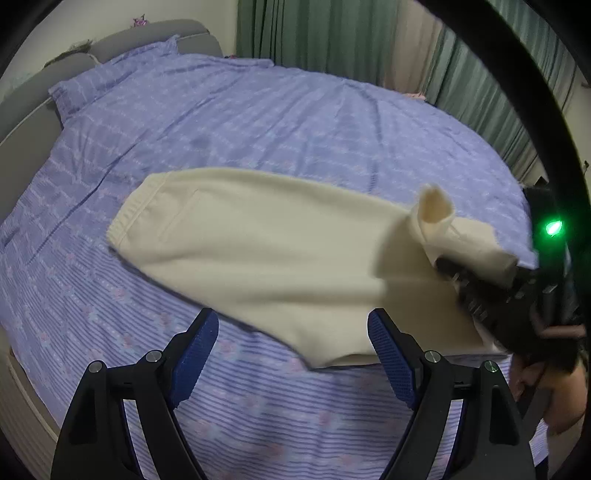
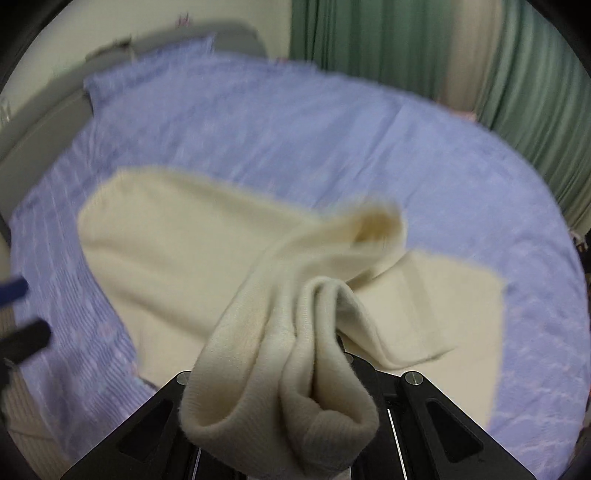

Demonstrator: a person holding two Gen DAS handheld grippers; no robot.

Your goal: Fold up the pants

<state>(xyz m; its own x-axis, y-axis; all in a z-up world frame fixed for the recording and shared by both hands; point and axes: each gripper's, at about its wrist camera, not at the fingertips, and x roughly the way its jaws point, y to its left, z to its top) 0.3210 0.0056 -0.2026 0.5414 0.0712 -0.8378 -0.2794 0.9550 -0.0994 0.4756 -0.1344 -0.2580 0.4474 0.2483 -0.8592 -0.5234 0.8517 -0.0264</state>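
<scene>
Spread across the middle of a wide bed under a lilac-blue striped cotton sheet (image 1: 258, 122), with a grey padded headboard (image 1: 122, 40) far left and green pleated curtains (image 1: 332, 33) far right: a pair of cream, soft knitted pants (image 1: 258, 243), folded lengthwise. Elastic gathered waistband (image 1: 129, 210) toward the far left, a stitched patch-pocket outline (image 1: 184, 218) just inside it, the crotch curve dipping toward the near edge. Leg ends lifted off the sheet at the right, ribbed cuffs (image 2: 280, 398) bunched and doubled over in the right wrist view, the rest of the fabric lying flat and smooth on the bed beneath. No brand, label or readable writing visible on the cloth or sheet. At right, pinched fully together on those cuffs: the right gripper (image 1: 480, 280), black, with a green light glowing on its body, its tips hidden under the cloth in its own view. Near the front edge, hovering above the sheet just short of the crotch curve: the left gripper (image 1: 291, 354), blue textured pads (image 1: 192, 354) spread wide apart, nothing between them.
</scene>
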